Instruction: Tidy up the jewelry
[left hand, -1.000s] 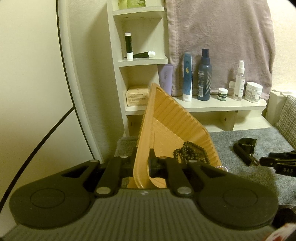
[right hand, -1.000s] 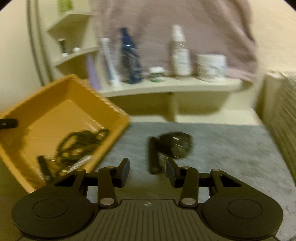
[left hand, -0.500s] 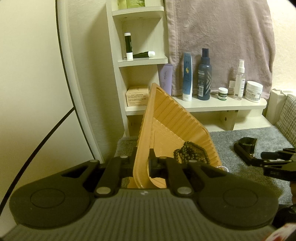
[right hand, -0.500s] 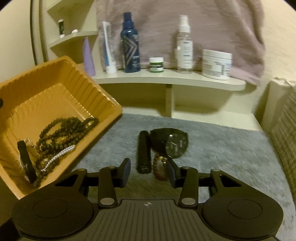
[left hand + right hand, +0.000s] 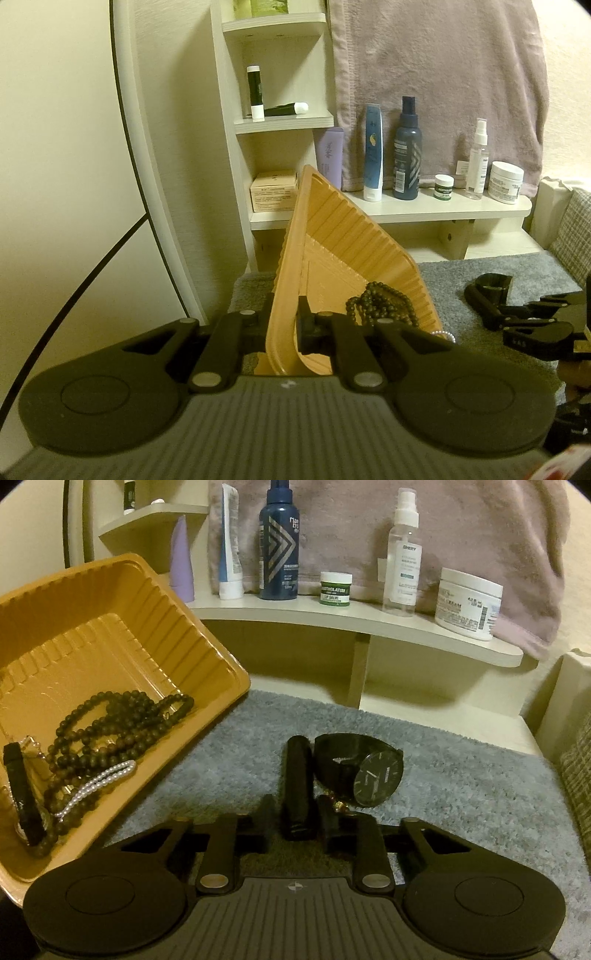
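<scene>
On the grey mat [image 5: 461, 786]: closing in on the watch [image 5: 360, 771].
Our left gripper [image 5: 282, 330] is clamped on the tilted tray [image 5: 122, 635] wall; right gripper [image 5: 295, 821] jaws have just been narrowing around the strap. Next we lift it and drop it beside the beads [image 5: 118, 723].

Orange ribbed tray [image 5: 221, 672], black watch [image 5: 369, 775], grey mat [image 5: 461, 794], mauve towel [image 5: 480, 535].

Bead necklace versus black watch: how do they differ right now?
The bead necklace lies heaped inside the tilted orange tray; the black watch lies outside it on the grey mat. The necklace is untouched, while the right gripper straddles the watch's strap and has just been closing. Both are dark.
</scene>
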{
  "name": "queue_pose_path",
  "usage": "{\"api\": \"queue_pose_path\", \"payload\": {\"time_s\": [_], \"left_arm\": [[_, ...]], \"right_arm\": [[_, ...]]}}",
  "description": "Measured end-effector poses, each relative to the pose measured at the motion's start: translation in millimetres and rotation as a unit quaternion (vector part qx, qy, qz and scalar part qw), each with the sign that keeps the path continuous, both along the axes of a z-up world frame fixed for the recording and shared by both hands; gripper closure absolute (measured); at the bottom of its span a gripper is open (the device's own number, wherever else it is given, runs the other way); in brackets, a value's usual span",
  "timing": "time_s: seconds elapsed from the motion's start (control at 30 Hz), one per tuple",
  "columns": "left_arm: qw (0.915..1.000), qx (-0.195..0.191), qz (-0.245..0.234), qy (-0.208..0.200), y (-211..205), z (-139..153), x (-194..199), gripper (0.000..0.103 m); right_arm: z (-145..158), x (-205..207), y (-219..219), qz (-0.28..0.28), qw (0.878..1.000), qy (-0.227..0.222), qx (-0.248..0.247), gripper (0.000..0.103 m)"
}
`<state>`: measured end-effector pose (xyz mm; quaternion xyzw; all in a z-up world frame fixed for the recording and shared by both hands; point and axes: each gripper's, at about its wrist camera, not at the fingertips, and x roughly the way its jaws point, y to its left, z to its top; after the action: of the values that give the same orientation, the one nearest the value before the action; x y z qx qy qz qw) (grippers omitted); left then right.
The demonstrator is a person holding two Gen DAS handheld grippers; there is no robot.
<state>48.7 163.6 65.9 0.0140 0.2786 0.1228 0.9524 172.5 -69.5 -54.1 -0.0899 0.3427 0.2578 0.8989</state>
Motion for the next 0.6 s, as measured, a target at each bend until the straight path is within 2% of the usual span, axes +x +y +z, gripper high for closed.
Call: {"api": "queue_pose_path", "payload": {"time_s": [0.23,0.4,0.6], "left_arm": [[1.0,0.001,-0.001,0.0,-1,0,0,0.094],[1.0,0.001,0.0,0.0,-2,0,1,0.094],[1.0,0.001,0.0,0.0,-3,1,0,0.094]], "right_arm": [[7,-9,-9,-0.006,1.0,-0.001,0.012,0.083],[18,-19,-21,-0.019,0.999,0.009,0.05,0.084],[42,-34,-13,0.008,0.996,0.003,0.084,0.084]]}}
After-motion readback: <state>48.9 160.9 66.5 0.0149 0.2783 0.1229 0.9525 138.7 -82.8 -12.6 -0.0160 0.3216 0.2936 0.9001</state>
